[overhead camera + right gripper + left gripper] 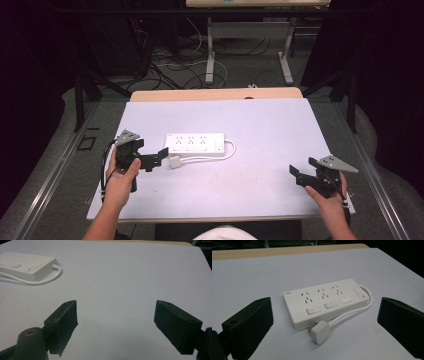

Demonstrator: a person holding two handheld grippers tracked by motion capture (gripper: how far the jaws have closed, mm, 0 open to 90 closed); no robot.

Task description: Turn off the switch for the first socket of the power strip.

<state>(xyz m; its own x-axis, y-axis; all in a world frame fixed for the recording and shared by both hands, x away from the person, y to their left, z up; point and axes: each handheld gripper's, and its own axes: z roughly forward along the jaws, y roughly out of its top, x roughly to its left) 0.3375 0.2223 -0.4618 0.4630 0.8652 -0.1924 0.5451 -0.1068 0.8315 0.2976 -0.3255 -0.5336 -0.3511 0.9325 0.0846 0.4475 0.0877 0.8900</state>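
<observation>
Basically left gripper [161,157] sits spread wide beside the plug [174,161], center frame, lining up a grab; right gripper [298,175] idles released lower right.

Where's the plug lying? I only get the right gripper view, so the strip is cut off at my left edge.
Observer: The plug lies on the mat by the power strip's near long side, at the end away from the switch.
Operator: Is the left gripper on it?
Observer: No, the left gripper is open, jaws wide, plug ahead and untouched.
Operator: Anything plugged in?
Observer: No, all three sockets are empty.
</observation>
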